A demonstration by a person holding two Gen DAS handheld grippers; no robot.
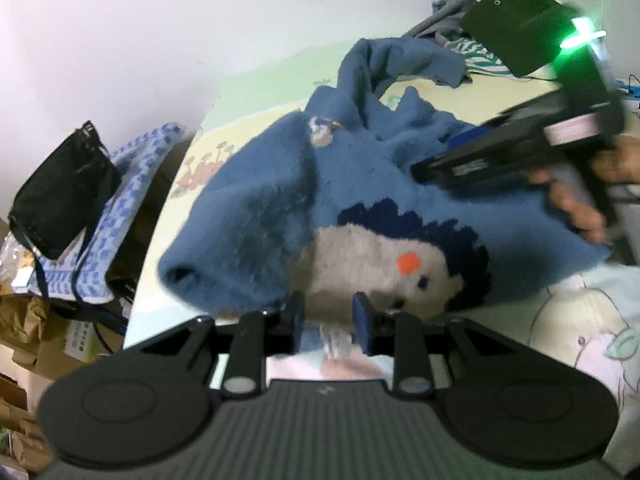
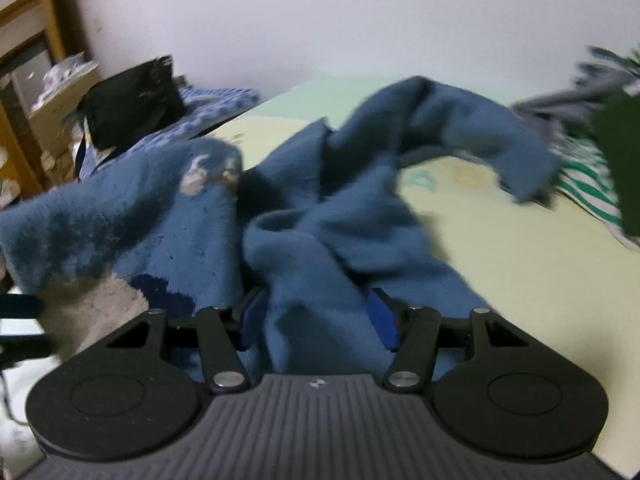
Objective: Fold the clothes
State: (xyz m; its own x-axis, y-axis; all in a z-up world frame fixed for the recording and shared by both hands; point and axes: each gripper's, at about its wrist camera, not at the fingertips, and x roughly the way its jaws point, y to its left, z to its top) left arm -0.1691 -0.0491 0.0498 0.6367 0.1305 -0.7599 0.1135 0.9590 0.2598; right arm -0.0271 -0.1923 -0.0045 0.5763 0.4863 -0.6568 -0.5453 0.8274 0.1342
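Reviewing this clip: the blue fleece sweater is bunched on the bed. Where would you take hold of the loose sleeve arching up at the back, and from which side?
Probably at the cuff end of the arched sleeve, where it drops back to the bedsheet. That end hangs free as one flat layer, while the rest of the blue sweater is heaped in folds. Come from the striped-clothes side, claw level with the sheet, jaws across the cuff's width.

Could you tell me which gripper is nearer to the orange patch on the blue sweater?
Left. The left gripper sits at the sweater's hem just below the orange patch; the right gripper is farther off, on a plain blue fold beyond the patch.
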